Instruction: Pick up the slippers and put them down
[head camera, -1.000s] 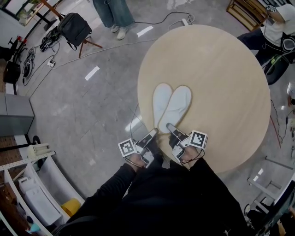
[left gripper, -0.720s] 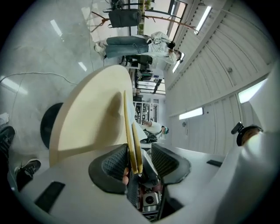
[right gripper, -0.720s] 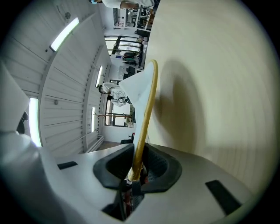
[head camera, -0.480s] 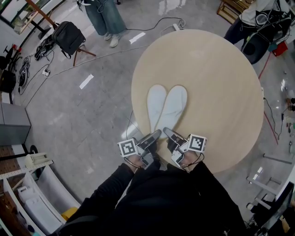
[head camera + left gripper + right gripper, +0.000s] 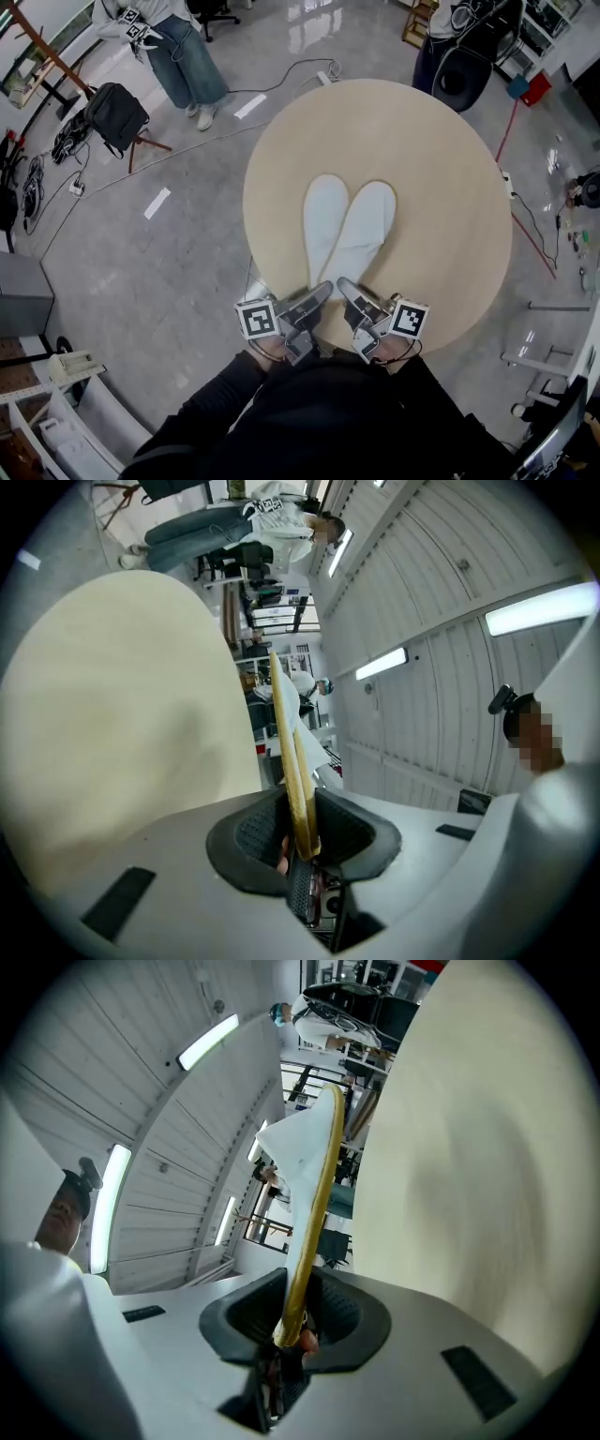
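slippers (image 5: 325, 220) run lengthwise across the table (image 5: 441, 169), toes far, heels near.

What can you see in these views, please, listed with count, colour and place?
left slipper: one, white, over the table
right slipper: one, white, beside it
table: one, pale wood, round, centre
bag: one, black, upper left
bystander in jeans: one, blue, top left
bystander in black: one, black, top right
floor: one, grey, around the table
left claw: one, grey, jaws just closing, pads on the left slipper's heel
right claw: one, grey, shut on the right slipper's heel
sleeves: two, black, bottom
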